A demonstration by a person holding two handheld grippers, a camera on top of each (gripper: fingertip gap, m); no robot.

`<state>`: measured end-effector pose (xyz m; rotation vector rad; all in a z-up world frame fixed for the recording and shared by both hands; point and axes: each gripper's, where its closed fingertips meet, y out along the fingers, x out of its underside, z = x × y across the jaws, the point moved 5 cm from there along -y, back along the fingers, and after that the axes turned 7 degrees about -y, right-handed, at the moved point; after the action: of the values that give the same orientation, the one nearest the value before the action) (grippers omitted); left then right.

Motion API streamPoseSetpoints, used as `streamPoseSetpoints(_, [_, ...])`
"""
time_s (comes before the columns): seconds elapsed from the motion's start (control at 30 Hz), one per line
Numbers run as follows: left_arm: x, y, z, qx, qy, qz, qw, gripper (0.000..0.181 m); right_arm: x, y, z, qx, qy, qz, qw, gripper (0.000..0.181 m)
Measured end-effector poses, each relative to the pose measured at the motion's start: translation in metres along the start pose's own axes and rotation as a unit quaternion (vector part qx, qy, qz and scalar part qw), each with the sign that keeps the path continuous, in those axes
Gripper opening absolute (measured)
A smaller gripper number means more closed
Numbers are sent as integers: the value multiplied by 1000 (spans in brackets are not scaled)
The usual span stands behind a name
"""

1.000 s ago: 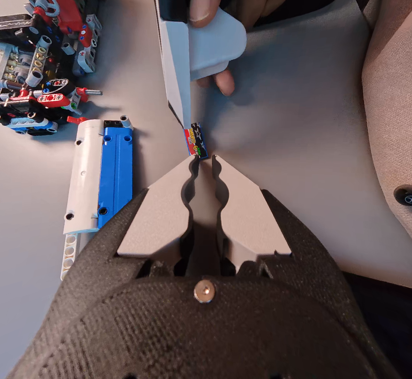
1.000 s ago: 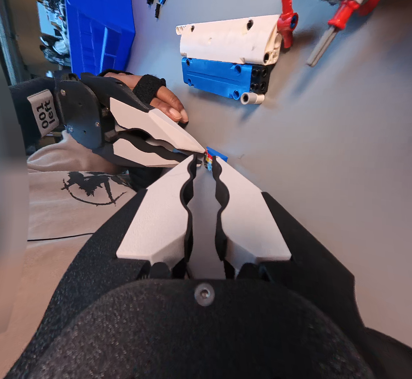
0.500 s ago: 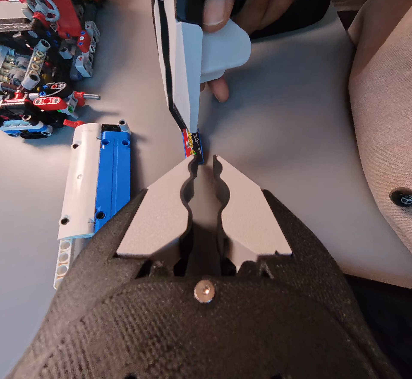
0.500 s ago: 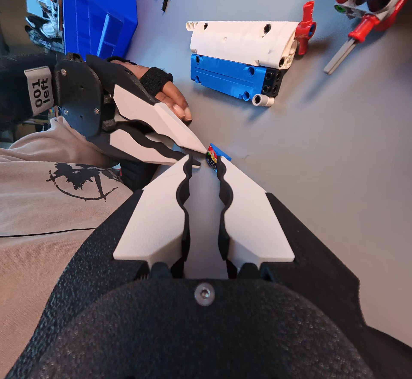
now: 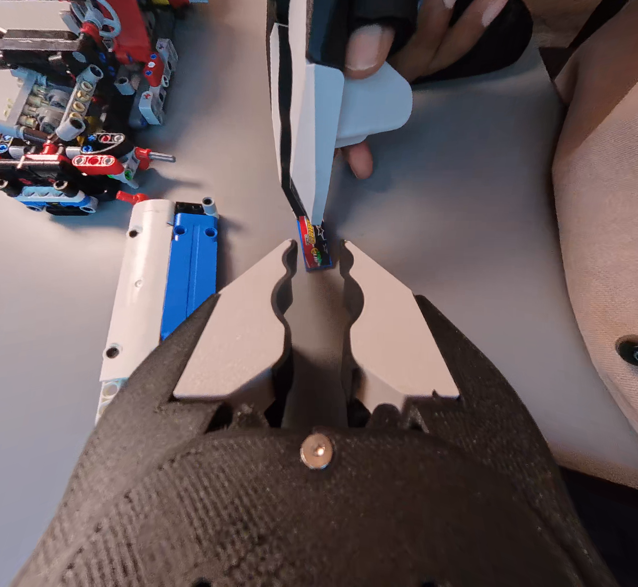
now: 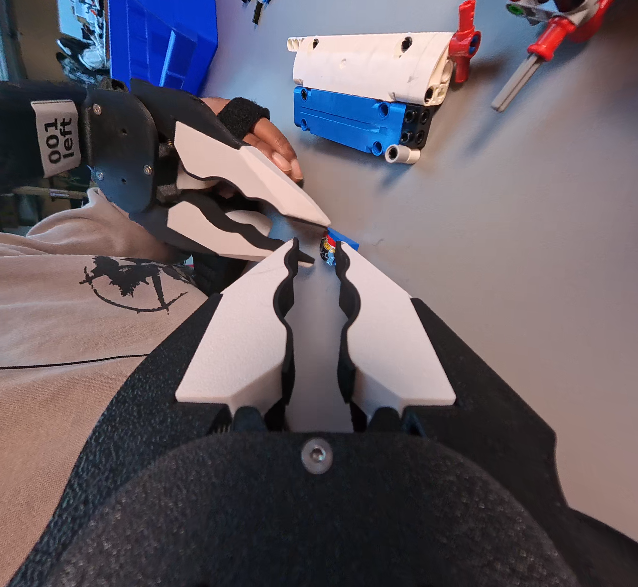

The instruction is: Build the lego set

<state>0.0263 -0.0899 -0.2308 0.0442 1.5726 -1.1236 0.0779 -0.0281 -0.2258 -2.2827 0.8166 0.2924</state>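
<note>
Left gripper (image 5: pixel 318 242): I see my two pale fingers spread apart and holding nothing, their tips low over the grey table (image 5: pixel 466 259).
Right gripper (image 6: pixel 317 245): my fingers here are parted too, gripping nothing; the tip of the finger on the right of this view sits just beside the small piece, and I cannot tell whether it touches.
Small piece (image 5: pixel 315 245): a little blue tile with a bright printed sticker on top, lying on the table in the gap between my left fingertips; in the right wrist view (image 6: pixel 333 246) it sits at my right fingertips, off to one side of the gap.
Meeting point: from the left wrist view, the right gripper comes down from ahead with a fingertip on or just over the far end of the tile.
Hand (image 5: pixel 407 31): a person's fingers in a black fingerless glove wrap the right gripper's body.
Panel piece (image 5: pixel 165 280): a long white and blue block lies flat beside my left finger, apart from the tile.
Model (image 5: pixel 69 80): a red, black and grey build stands farther ahead on that same side.
Blue bin (image 6: pixel 158 14): beyond the left gripper in the right wrist view.
</note>
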Motion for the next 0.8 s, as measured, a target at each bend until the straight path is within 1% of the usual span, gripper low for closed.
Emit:
streamPoseSetpoints(0.1, [2,7,0,-10,7,-21,1000,22,0,0,0,-1,-1,-1,1000,19])
streamPoseSetpoints(0.17, [1,9,-1,-19,13,-27,999,15,0,0,0,-1,-2,-3,1000,19])
streamPoseSetpoints(0.5, [1,9,0,-17,15,-33,999,15,-1,-1,-2,-2,-20,-22,1000,22])
streamPoseSetpoints(0.63, [1,9,0,-20,16,-31,999,15,0,-1,-5,6,-50,-29,998,27])
streamPoseSetpoints(0.8, [1,10,1,-25,16,-31,999,14,3,-1,-11,31,-113,-38,992,33])
